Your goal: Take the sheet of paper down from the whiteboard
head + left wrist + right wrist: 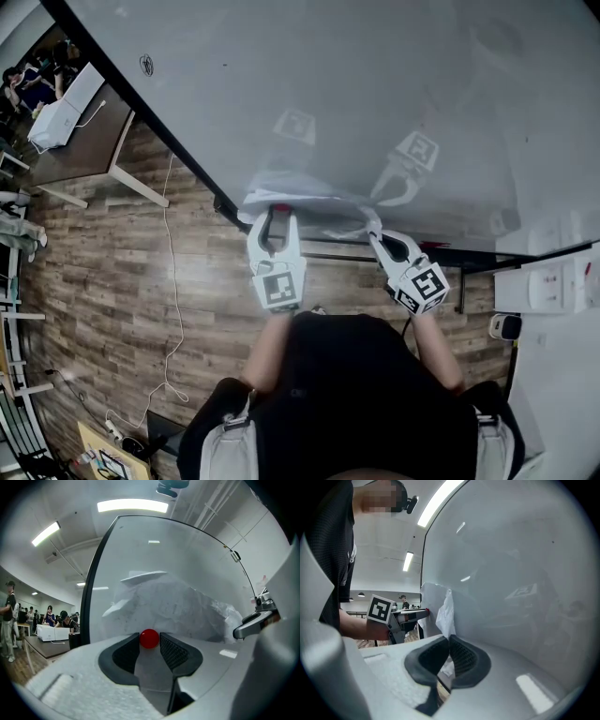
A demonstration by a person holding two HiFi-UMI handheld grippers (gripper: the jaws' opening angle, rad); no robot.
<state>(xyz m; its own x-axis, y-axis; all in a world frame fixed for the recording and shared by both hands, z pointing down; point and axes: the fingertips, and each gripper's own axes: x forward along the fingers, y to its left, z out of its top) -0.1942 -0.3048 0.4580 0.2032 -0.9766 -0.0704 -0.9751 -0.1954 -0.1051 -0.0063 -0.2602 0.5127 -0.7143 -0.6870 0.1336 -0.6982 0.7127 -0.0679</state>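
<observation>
Left gripper (pixel 273 211) jaws clamped on red magnet (pixel 149 638) over crumpled sheet of paper (pixel 173 606), near whiteboard's (pixel 328 75) lower edge; right gripper (pixel 375 225) jaws together, pinching the sheet.

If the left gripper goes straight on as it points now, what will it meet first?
The red magnet, already between the left gripper's fingers; just behind it, probably, the crumpled paper on the whiteboard.

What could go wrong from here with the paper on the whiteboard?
The red magnet sits only at the tips of the fingers of the left gripper; it could slip out and drop. The right gripper pinches the crumpled sheet of paper; pulling before the magnet is off could tear it.
</observation>
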